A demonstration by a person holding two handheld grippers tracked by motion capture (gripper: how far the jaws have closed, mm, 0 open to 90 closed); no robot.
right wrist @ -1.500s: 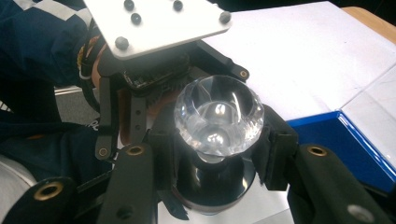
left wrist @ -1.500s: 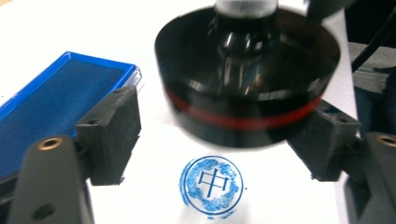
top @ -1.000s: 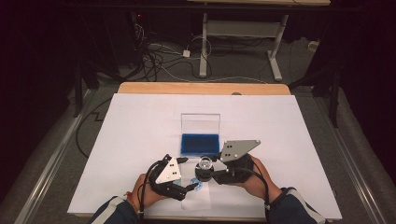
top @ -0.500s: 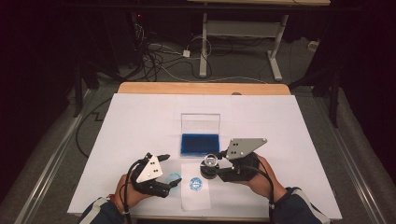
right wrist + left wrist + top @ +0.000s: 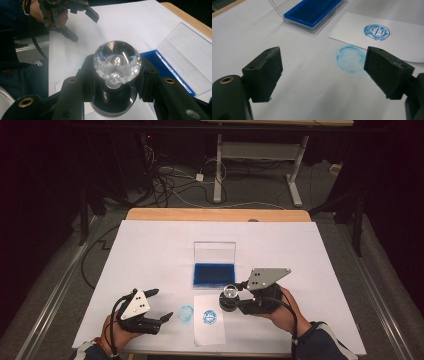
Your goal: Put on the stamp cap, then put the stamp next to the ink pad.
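While the right gripper fingers clamp the stamp below its slick, likely fragile crystal knob, the left gripper fingers stand wide, empty.

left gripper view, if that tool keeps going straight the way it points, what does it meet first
Probably the round blue ink smudge on the white table cover, which lies just ahead between the open jaws of the left tool. Beyond it come the stamped paper and the blue ink pad. Depth is hard to judge.
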